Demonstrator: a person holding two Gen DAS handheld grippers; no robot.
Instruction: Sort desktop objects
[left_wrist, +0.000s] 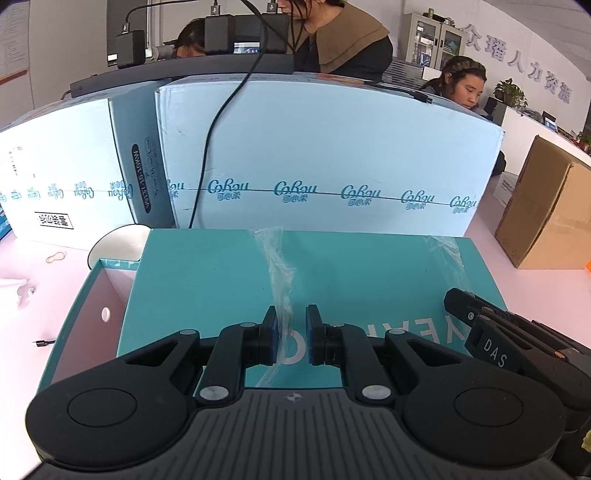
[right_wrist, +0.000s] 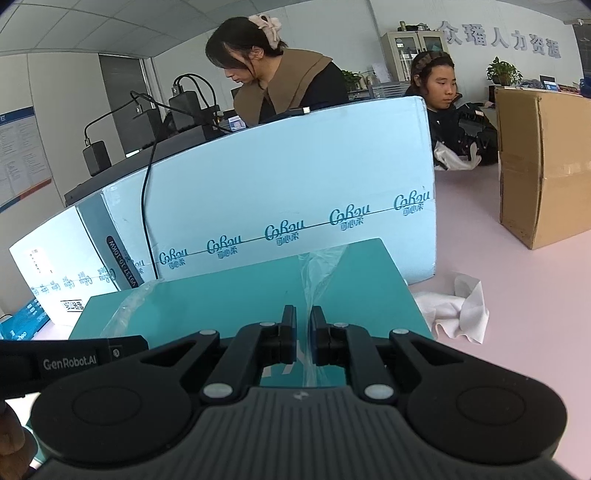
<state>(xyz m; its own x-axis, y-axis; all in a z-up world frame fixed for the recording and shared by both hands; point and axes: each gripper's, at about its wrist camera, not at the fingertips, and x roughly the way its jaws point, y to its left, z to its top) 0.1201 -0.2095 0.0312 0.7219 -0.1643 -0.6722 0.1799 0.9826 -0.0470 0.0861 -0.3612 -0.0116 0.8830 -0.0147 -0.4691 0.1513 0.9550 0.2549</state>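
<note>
Teal card fills the middle of both views: it is the lid (left_wrist: 332, 273) of a flat box, and it sits skewed on its tray (left_wrist: 74, 314), so the tray's left side is open in the left view. Clear tape (left_wrist: 277, 295) runs down the lid in strips.

In the left view, the left tool (left_wrist: 291, 334) hangs low over the lid at the bottom middle. Its fingers stand a small gap apart, with a tape strip showing between them. I cannot tell if they touch the tape. The right tool shows at the lower right of this frame, over the lid's right end.

In the right view, the right tool (right_wrist: 303, 334) is also over the lid (right_wrist: 221, 295). Its gap is very thin and nothing is held in it. The left tool shows at the lower left.

A white cloth (right_wrist: 458, 314) lies on the pink bench (right_wrist: 517, 332) just right of the lid. A white bowl (left_wrist: 118, 243) peeks out at the tray's far left corner.

Behind the lid stand big pale blue boxes (left_wrist: 332, 155), with a black cable (left_wrist: 210, 140) hanging down the front. A brown carton (left_wrist: 543, 206) stands at the right. Farther back, people sit at the bench.
</note>
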